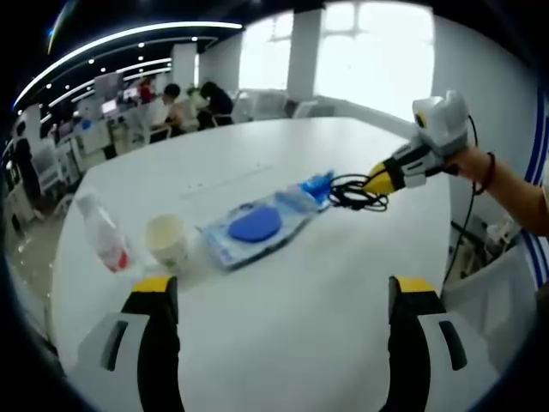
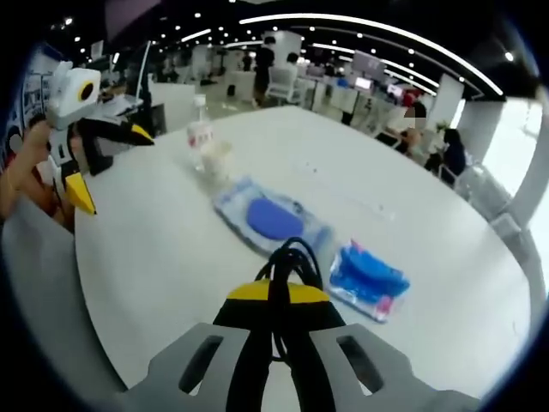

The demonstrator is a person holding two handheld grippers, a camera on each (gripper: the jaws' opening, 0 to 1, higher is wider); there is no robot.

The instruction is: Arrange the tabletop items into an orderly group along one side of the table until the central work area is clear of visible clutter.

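One bottle (image 1: 103, 233), one cup (image 1: 167, 241), two blue packets (image 2: 273, 221), right tongs (image 2: 279, 296) clenched on black cable (image 2: 292, 257), left tongs (image 1: 283, 287) spread apart.

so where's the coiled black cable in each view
Left gripper view: the coiled black cable is right of centre, at the tips of the right gripper, beside the small blue packet.
Right gripper view: it is low in the middle, pinched in that view's own shut jaws.
Shared landmark: the clear bag with a round blue pad.
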